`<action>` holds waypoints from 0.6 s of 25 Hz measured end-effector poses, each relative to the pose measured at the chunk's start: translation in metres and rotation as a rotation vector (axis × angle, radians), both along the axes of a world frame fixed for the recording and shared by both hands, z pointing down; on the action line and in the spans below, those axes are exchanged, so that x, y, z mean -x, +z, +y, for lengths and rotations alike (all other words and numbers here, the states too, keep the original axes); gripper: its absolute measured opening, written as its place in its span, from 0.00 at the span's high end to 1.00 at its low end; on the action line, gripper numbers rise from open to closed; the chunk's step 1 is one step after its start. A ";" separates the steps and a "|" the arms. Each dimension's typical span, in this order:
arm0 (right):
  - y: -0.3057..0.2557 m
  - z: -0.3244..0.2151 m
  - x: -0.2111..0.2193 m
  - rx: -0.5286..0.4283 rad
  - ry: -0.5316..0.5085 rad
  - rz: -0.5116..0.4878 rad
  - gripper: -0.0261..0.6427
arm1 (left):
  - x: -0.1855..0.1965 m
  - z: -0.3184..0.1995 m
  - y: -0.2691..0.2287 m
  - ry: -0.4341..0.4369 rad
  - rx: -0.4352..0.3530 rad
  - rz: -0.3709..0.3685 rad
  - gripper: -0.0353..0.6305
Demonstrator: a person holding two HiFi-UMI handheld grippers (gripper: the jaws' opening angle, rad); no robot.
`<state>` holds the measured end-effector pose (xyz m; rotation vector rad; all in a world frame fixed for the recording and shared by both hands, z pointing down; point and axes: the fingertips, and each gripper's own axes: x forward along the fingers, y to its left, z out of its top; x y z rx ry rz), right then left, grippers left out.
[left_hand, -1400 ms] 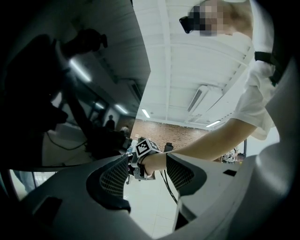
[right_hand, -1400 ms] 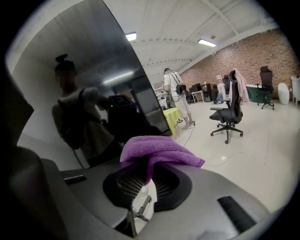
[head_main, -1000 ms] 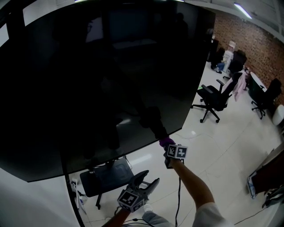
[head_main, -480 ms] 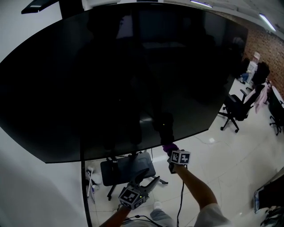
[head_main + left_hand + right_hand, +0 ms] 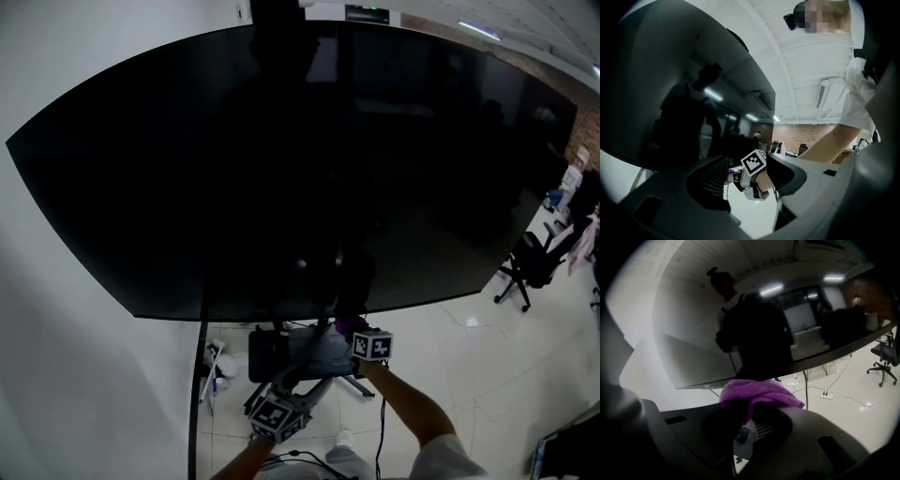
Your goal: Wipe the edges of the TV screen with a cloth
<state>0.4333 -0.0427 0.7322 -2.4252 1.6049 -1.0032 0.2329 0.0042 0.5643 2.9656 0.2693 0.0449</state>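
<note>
Scene is dimly lit from overhead by a ceiling strip light (image 5: 478, 30). TV screen (image 5: 281, 169) is rendered near-black w/ faint reflections; lamp glare is mirrored on it in right gripper view. Edges are bent & vignetted by fisheye; near foreground is blurred.

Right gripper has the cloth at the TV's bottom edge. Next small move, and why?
Probably slide the right gripper left along the bottom edge. Its jaws are shut on the purple cloth, which sits at the lower edge of the TV screen; the longer stretch of that edge lies to its left.
</note>
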 end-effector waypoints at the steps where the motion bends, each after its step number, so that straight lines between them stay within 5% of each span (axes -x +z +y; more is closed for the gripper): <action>1: 0.000 -0.010 0.009 0.009 -0.023 0.010 0.89 | 0.007 -0.007 0.003 -0.017 -0.001 0.002 0.60; 15: 0.005 -0.176 0.159 0.039 -0.310 0.035 0.89 | 0.120 -0.130 -0.008 -0.311 0.048 0.031 0.60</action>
